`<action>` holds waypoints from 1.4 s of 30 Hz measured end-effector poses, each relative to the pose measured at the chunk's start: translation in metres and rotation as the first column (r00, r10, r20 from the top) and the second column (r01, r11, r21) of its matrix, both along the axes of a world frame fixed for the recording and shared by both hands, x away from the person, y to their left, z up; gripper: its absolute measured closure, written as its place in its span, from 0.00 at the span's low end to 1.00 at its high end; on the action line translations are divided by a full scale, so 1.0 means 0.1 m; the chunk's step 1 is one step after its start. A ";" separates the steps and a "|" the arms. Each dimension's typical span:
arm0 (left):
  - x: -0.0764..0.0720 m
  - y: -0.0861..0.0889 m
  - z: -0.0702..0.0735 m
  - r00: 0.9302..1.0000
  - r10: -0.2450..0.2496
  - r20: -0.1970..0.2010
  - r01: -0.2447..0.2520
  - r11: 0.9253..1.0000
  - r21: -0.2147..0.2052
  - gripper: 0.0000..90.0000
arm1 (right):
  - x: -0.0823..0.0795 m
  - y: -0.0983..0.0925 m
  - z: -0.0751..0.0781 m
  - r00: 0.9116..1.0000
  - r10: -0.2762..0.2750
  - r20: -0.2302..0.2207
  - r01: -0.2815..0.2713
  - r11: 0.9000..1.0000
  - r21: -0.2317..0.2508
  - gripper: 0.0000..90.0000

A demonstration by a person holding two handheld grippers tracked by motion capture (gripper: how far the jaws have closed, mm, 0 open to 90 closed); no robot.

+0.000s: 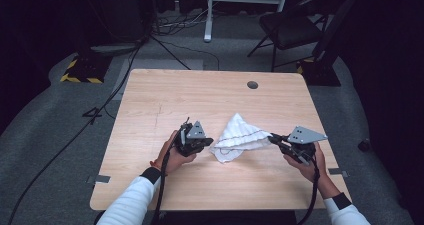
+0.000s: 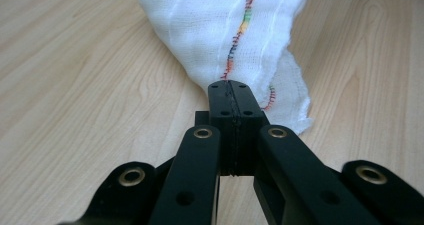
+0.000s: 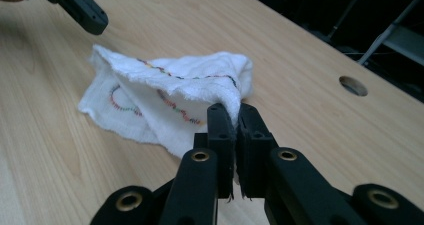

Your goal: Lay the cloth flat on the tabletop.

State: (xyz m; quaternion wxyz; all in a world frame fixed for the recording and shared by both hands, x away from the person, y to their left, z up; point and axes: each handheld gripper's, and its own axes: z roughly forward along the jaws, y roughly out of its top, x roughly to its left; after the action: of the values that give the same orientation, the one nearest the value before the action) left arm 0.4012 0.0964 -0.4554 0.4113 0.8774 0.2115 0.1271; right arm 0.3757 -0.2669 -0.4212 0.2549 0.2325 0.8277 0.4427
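Observation:
A white cloth (image 1: pixel 237 135) with multicoloured stitching lies bunched near the middle of the wooden table (image 1: pixel 200 95), partly lifted at both ends. My left gripper (image 1: pixel 211 144) is shut on the cloth's left edge. In the left gripper view, the cloth (image 2: pixel 220 30) spreads out from the closed jaw tips of that gripper (image 2: pixel 231 87). My right gripper (image 1: pixel 272 137) is shut on the right corner. In the right gripper view, the cloth (image 3: pixel 175 85) is pinched between that gripper's (image 3: pixel 231 110) pads, and the left gripper (image 3: pixel 85 7) shows at the far end.
A round cable hole (image 1: pixel 252 85) sits near the table's far edge, also the hole (image 3: pixel 353 85) in the right gripper view. Beyond the table stand a black chair (image 1: pixel 290 27) and a white frame (image 1: pixel 245 0). Cables (image 1: pixel 115 85) run across the grey floor.

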 end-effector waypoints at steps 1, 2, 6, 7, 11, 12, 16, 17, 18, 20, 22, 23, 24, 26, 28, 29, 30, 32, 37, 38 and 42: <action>0.00 0.03 0.03 1.000 0.004 0.005 -0.004 1.000 -0.023 1.00 | 0.00 0.00 0.02 1.000 -0.001 0.003 0.001 1.000 0.006 0.96; 0.00 0.05 0.06 1.000 0.005 0.005 -0.005 0.999 -0.038 1.00 | 0.00 0.01 0.06 1.000 -0.001 0.009 0.001 1.000 0.018 0.96; -0.01 0.05 0.05 0.999 -0.018 -0.027 0.016 0.998 -0.064 0.86 | 0.00 0.08 0.13 1.000 -0.001 0.021 0.001 1.000 0.021 0.96; -0.01 0.03 0.03 0.999 -0.024 -0.033 0.023 0.999 -0.045 0.83 | 0.00 0.09 0.13 1.000 -0.002 0.021 0.002 1.000 0.015 0.96; 0.03 -0.07 -0.11 0.997 -0.029 -0.068 0.030 0.999 0.016 0.74 | 0.01 0.09 0.11 1.000 -0.012 0.018 0.012 1.000 0.000 0.96; 0.04 -0.08 -0.13 0.997 -0.023 -0.079 0.025 0.999 0.024 0.71 | 0.02 0.07 0.11 1.000 -0.020 0.017 0.020 1.000 0.007 0.96; 0.09 -0.14 -0.23 0.992 -0.012 -0.124 0.017 0.999 0.038 0.62 | 0.04 -0.01 0.11 0.999 -0.042 0.010 0.042 0.999 0.019 0.96; 0.10 -0.16 -0.25 0.991 -0.015 -0.130 0.021 0.999 0.048 0.60 | 0.05 -0.03 0.10 0.999 -0.046 0.002 0.046 0.999 0.025 0.96; 0.11 -0.18 -0.26 0.991 -0.016 -0.130 0.024 0.998 0.062 0.59 | 0.06 -0.05 0.09 0.998 -0.055 -0.002 0.055 0.998 0.026 0.96; 0.11 -0.21 -0.29 0.990 -0.023 -0.138 0.033 0.997 0.076 0.61 | 0.07 -0.06 0.06 0.998 -0.060 -0.006 0.060 0.998 0.019 0.96; 0.12 -0.21 -0.29 0.992 -0.034 -0.124 0.045 0.995 0.087 0.77 | 0.08 -0.07 0.04 0.998 -0.066 -0.009 0.066 0.998 0.012 0.96; 0.12 -0.21 -0.29 0.992 -0.039 -0.119 0.049 0.996 0.079 0.84 | 0.08 -0.08 0.05 0.998 -0.068 -0.009 0.068 0.998 0.012 0.96; 0.12 -0.20 -0.28 0.993 -0.045 -0.107 0.053 0.996 0.074 0.90 | 0.08 -0.08 0.05 0.998 -0.067 -0.007 0.068 0.998 0.013 0.96; 0.12 -0.20 -0.25 0.995 -0.049 -0.084 0.056 0.996 0.077 0.96 | 0.08 -0.09 0.06 0.997 -0.071 -0.001 0.071 0.997 0.020 0.96; 0.11 -0.19 -0.22 0.996 -0.059 -0.068 0.064 0.996 0.069 0.96 | 0.07 -0.09 0.07 0.997 -0.071 0.003 0.071 0.997 0.023 0.96; 0.11 -0.18 -0.20 0.996 -0.065 -0.059 0.069 0.995 0.068 0.96 | 0.06 -0.09 0.08 0.997 -0.072 0.008 0.072 0.997 0.025 0.96; 0.09 -0.17 -0.17 0.997 -0.066 -0.050 0.069 0.996 0.056 0.96 | 0.06 -0.10 0.09 0.997 -0.071 0.010 0.070 0.997 0.026 0.96; 0.08 -0.11 -0.07 0.997 -0.068 -0.040 0.069 0.997 0.023 0.96 | 0.04 -0.11 0.12 0.997 -0.074 0.016 0.073 0.997 0.033 0.96; 0.05 0.01 0.09 0.999 -0.038 -0.010 0.038 0.999 -0.034 0.97 | 0.04 -0.13 0.16 0.997 -0.074 0.021 0.072 0.996 0.056 0.96; 0.05 0.03 0.13 1.000 -0.028 -0.003 0.028 0.999 -0.042 0.97 | 0.03 -0.13 0.16 0.997 -0.074 0.019 0.073 0.996 0.058 0.96; 0.00 0.10 0.29 0.999 -0.014 0.047 0.017 0.998 -0.060 0.97 | 0.01 -0.10 0.21 0.998 -0.060 0.032 0.058 0.997 0.059 0.96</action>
State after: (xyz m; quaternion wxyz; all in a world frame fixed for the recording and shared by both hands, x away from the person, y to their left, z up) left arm 0.4010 0.1069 -0.4260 0.4436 0.8630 0.1988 0.1379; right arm 0.3763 -0.2770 -0.4004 0.2747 0.2566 0.8028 0.4629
